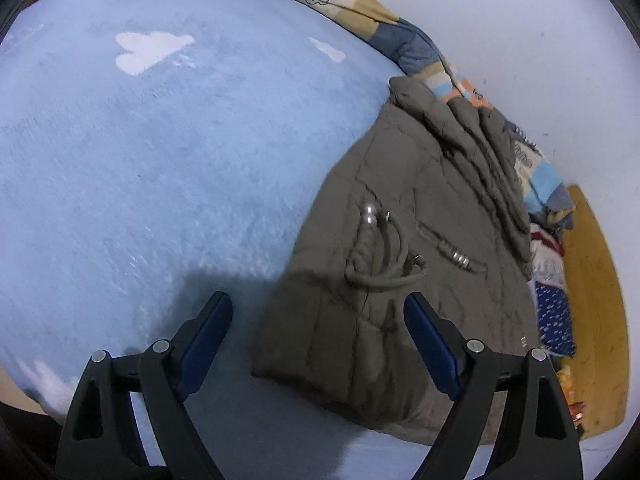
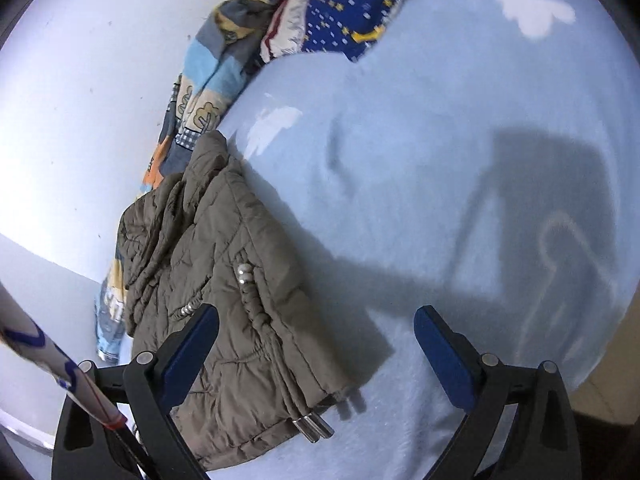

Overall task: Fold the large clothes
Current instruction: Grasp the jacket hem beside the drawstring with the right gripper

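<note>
The olive-brown quilted padded jacket (image 1: 404,280) is seen lying folded into a compact block on the pale blue fleece bed cover with white cloud shapes (image 1: 160,160), close to the wall-side edge of the bed, with a patchwork quilt (image 1: 360,0) bunched just beyond it against the white wall (image 1: 520,40). Drawcords with metal tips (image 2: 316,426) are seen trailing off its near edge.

The left tool (image 1: 318,320) is held wide open over the near left corner of the jacket; nothing is gripped, and the left finger stands over bare cover. The right tool (image 2: 316,334) is likewise wide open and empty, with its left finger above the jacket and its right finger over the cover.

Judgement: the folding appears largely done; a final fold or tidy seems to be in hand.

For a clean result, the following is advised:
- The near edge is to be taken through all layers, not the top one only, as padded cloth slips.
- Both corners are to be lifted together and level.
- The loose drawcords are to be tucked in, lest they snag.
- The rumpled far part (image 1: 480,152) is to be smoothed before pressing.
</note>
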